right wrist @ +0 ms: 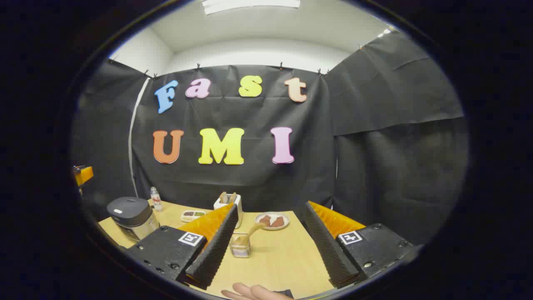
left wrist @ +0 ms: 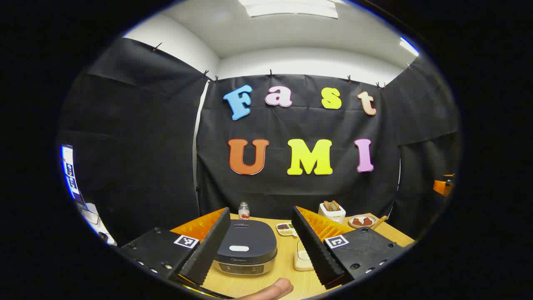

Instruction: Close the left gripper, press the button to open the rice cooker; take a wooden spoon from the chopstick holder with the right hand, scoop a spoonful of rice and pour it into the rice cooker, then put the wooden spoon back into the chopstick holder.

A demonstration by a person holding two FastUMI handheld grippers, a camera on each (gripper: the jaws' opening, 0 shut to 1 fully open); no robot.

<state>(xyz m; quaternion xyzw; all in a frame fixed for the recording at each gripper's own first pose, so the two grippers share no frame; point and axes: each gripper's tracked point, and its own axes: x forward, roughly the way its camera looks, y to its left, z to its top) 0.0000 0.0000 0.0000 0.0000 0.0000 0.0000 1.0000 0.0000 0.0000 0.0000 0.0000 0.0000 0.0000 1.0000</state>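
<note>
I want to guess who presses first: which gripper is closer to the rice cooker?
Left. The left gripper hangs open right before the rice cooker; the right gripper is off to its right.

The left gripper view looks level across the surface [left wrist: 287, 266] toward the back wall, close to the cooker [left wrist: 245, 248] straight ahead. The right gripper view faces the same wall from farther right, the cooker [right wrist: 131, 216] off to its left. Both share the toaster [left wrist: 332, 211] and plate [right wrist: 272, 221].
</note>
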